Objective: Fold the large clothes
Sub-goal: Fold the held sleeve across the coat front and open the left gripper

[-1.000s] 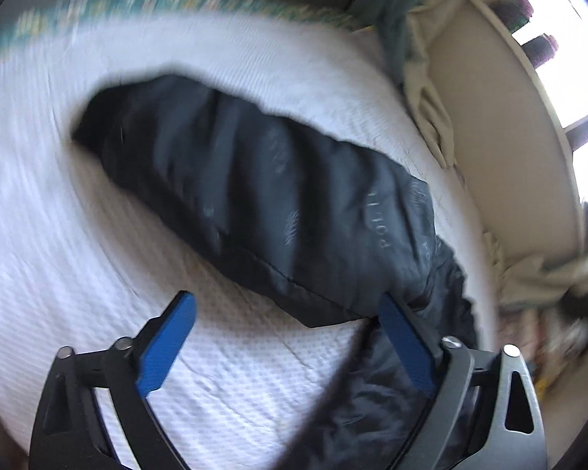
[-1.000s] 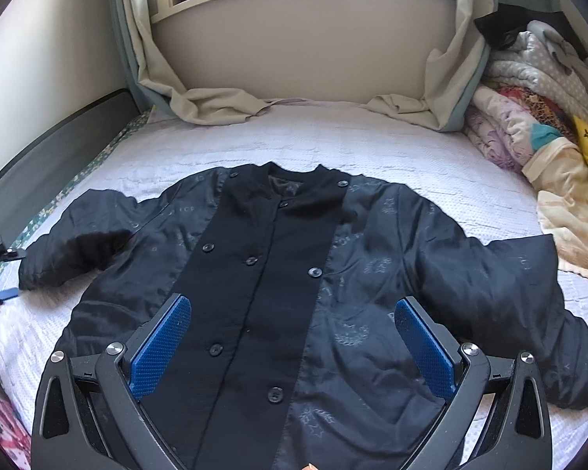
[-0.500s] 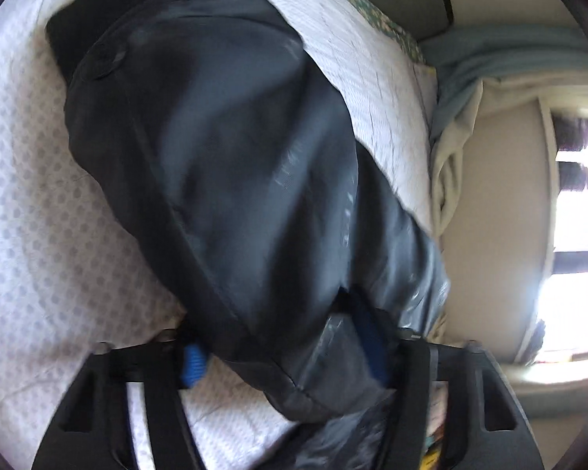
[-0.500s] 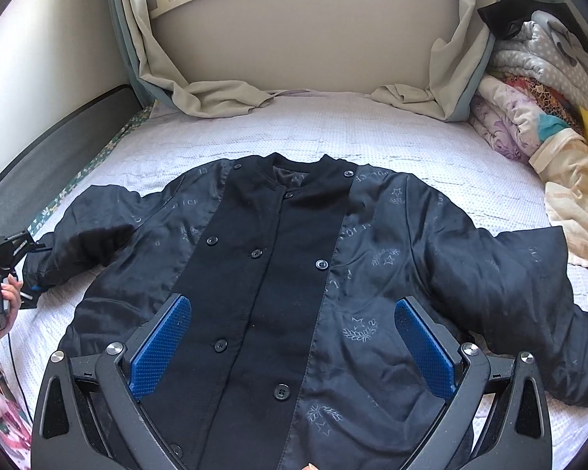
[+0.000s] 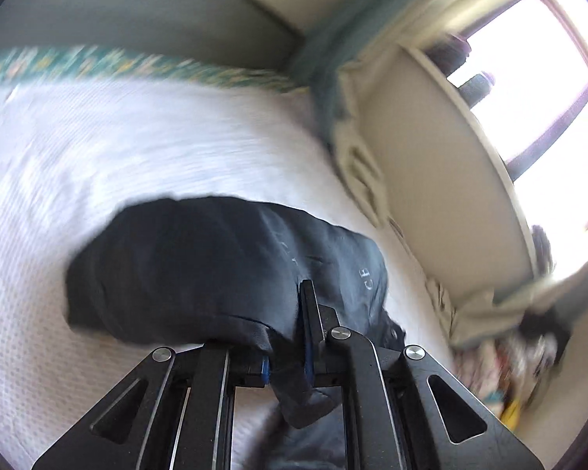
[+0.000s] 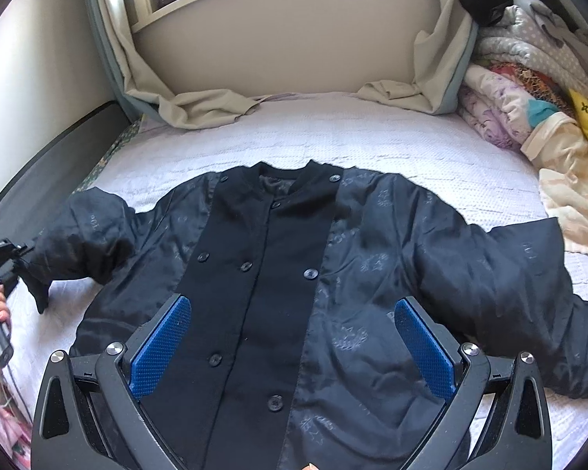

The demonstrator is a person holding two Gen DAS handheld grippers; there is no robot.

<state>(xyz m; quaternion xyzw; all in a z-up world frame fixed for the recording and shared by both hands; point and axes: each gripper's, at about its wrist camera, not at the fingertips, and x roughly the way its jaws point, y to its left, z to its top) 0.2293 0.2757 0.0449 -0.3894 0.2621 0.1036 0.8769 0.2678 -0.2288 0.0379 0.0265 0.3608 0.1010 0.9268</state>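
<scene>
On the bed: white textured bedspread [image 6: 372, 145] under a windowsill; curtains [image 6: 200, 105] pool at both corners.
Edges: dark bed frame [image 6: 39, 180] on one side, piled blankets [image 6: 529, 98] on the other.
Jacket [image 6: 294, 274]: black, spread flat, front up, buttoned, 2 sleeves out.
Left gripper [image 5: 290, 337]: clenched on the sleeve cuff [image 5: 215, 266].
Right gripper [image 6: 290, 348]: spread wide above the hem, grasping nothing.
</scene>
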